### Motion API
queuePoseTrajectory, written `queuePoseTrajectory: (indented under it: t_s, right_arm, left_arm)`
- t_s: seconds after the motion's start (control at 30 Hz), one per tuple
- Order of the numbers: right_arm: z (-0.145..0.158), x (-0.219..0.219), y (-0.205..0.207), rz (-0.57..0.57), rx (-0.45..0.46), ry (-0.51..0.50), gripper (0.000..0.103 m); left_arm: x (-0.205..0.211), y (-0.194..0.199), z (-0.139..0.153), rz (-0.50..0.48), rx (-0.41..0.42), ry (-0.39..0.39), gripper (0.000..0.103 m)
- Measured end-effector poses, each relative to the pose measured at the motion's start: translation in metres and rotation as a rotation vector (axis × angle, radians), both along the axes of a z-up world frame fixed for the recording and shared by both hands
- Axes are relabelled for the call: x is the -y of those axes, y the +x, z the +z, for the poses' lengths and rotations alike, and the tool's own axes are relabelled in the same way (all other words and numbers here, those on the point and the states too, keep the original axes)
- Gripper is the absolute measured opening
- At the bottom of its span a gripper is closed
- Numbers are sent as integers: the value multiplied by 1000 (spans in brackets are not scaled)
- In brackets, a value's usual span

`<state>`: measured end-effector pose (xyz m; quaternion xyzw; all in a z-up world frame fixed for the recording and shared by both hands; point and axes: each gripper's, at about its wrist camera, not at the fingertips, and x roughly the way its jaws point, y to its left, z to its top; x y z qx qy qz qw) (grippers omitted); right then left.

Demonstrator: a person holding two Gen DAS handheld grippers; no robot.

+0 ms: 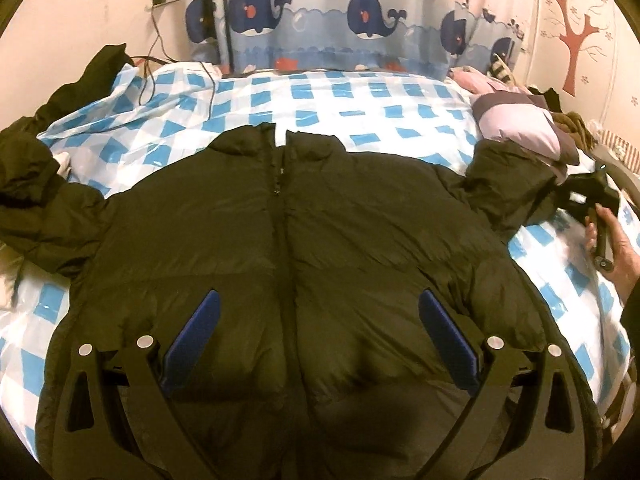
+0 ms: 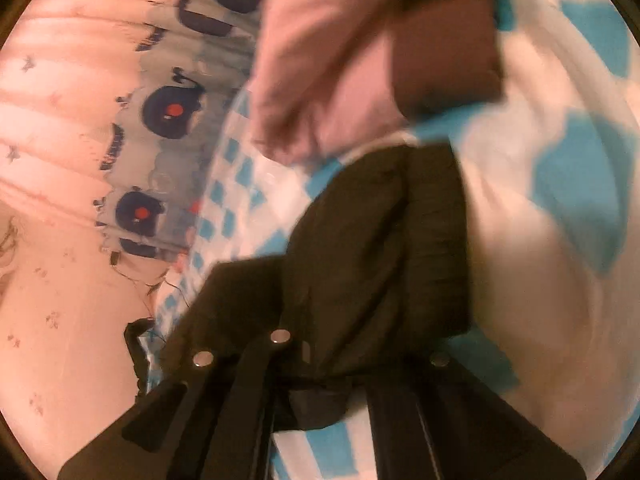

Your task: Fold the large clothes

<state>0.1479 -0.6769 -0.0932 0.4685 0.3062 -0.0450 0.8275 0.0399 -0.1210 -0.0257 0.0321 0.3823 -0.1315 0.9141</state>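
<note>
Whale-print curtains [image 1: 360,20] are seen hanging behind a bed [image 1: 360,100] that is covered by a blue-and-white checked sheet. Across the middle of the bed a black puffer jacket [image 1: 288,248] is spread flat, front up, with its zip closed and its collar turned toward twelve o'clock in the left wrist view. One sleeve is bunched at nine o'clock, where more dark clothing [image 1: 80,84] is heaped along the bed's edge. The other sleeve [image 1: 516,184] is stretched out toward three o'clock, beside a pink and purple pillow [image 1: 520,124].

The left gripper [image 1: 318,322] is held over the jacket's lower front, and its blue pads [image 1: 196,332] are spread wide apart, one on each side of the zip, with nothing pinched between them.

At three o'clock in that same view the right gripper [image 1: 568,196] is gripped by a hand [image 1: 616,244] at the sleeve's end. From the right wrist camera, blurred and rolled sideways, the dark sleeve cuff [image 2: 380,240] is seen drawn straight into the right gripper [image 2: 320,372], whose jaws are clamped together on the cloth. The checked sheet fills the two to five o'clock part of that view, and the curtains are seen at nine o'clock.
</note>
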Motion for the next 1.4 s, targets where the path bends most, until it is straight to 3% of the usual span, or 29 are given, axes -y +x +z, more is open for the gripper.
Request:
queuePoseTrajectory:
  t_s: [0.17, 0.27, 0.37, 0.4, 0.43, 0.47, 0.5, 0.67, 0.8, 0.83, 0.87, 0.9, 0.93, 1.1, 1.4]
  right_arm:
    - [82, 37, -27, -94, 148, -222, 3]
    - [69, 78, -35, -159, 67, -212, 3]
    - [24, 103, -34, -144, -62, -129, 7]
    - [8, 110, -36, -144, -86, -79, 12]
    - [-9, 116, -39, -152, -83, -12, 33]
    - [-19, 122, -44, -179, -59, 39, 63]
    - [-26, 125, -50, -199, -10, 87, 69]
    - [-36, 137, -56, -215, 114, 228, 78]
    - [-36, 143, -55, -214, 147, 263, 77]
    - [-35, 143, -54, -205, 138, 246, 70]
    - [-34, 141, -50, -191, 119, 225, 51]
    - [-34, 139, -49, -182, 108, 216, 39]
    - [-31, 138, -48, -178, 95, 200, 15]
    - [-4, 131, -49, -197, 119, 107, 10]
    - [43, 104, -38, -229, 202, 59, 9]
  left_arm:
    - [-6, 7, -5, 53, 0, -18, 95]
    - [-6, 12, -13, 61, -24, -4, 95]
    - [-2, 17, -23, 59, -59, 19, 95]
    - [0, 18, -27, 56, -68, 21, 95]
    - [1, 19, -28, 51, -76, 20, 95]
    - [3, 18, -29, 42, -79, 20, 95]
    - [5, 17, -28, 36, -76, 20, 95]
    - [8, 11, -21, 13, -45, 12, 95]
    - [7, 10, -18, 21, -38, 9, 95]
    - [6, 10, -18, 23, -38, 7, 95]
    - [5, 11, -18, 26, -38, 7, 95]
    - [4, 10, -17, 30, -36, 9, 95]
    - [3, 10, -17, 31, -35, 11, 95]
    - [-5, 8, -13, 55, -19, 29, 95]
    - [-40, 3, -10, 109, -29, 19, 95]
